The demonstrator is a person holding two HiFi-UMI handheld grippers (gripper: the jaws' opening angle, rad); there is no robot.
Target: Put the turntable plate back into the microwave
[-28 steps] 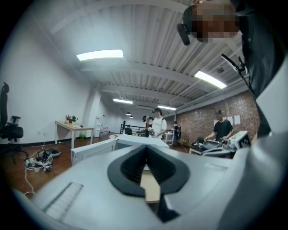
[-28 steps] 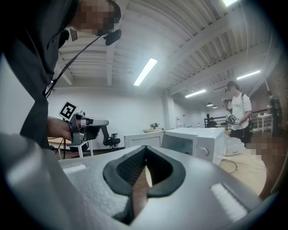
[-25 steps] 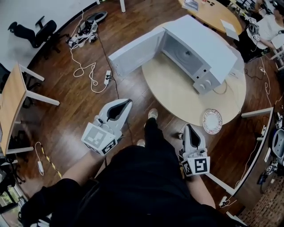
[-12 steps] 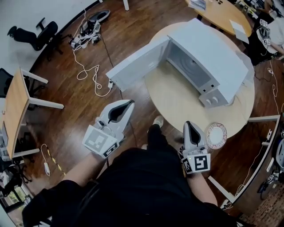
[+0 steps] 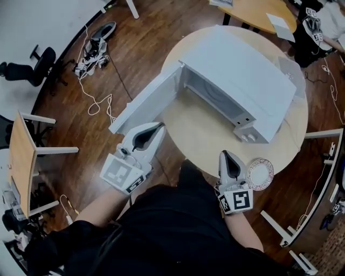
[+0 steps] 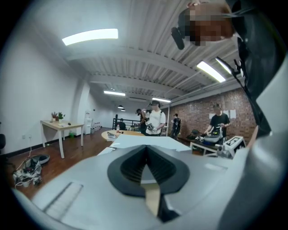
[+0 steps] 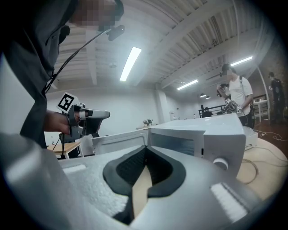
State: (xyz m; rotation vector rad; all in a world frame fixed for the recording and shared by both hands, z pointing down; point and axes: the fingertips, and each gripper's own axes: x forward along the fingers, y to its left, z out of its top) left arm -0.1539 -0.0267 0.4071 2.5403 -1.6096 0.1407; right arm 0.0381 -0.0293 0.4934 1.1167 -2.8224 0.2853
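The white microwave (image 5: pixel 237 81) stands on the round wooden table (image 5: pixel 210 129), and its door (image 5: pixel 145 110) swings wide open toward the left. The turntable plate (image 5: pixel 260 173), white with a patterned rim, lies on the table near its front right edge. My right gripper (image 5: pixel 225 155) is shut and empty, just left of the plate and apart from it. My left gripper (image 5: pixel 160 127) is also shut and empty, close to the open door's lower edge. The right gripper view shows the microwave (image 7: pixel 202 134), its door (image 7: pixel 119 140) and the left gripper (image 7: pixel 87 117) in a hand.
Cables and a power strip (image 5: pixel 99 99) lie on the wooden floor at the left. A side table (image 5: pixel 24 156) and an office chair (image 5: pixel 27 67) stand further left. Another table (image 5: pixel 259 13) is behind the microwave. Several people (image 6: pixel 155 119) stand far across the room.
Both grippers have come closer to the table. The left one now reaches the open door. The right one sits beside the plate. Both stay shut.
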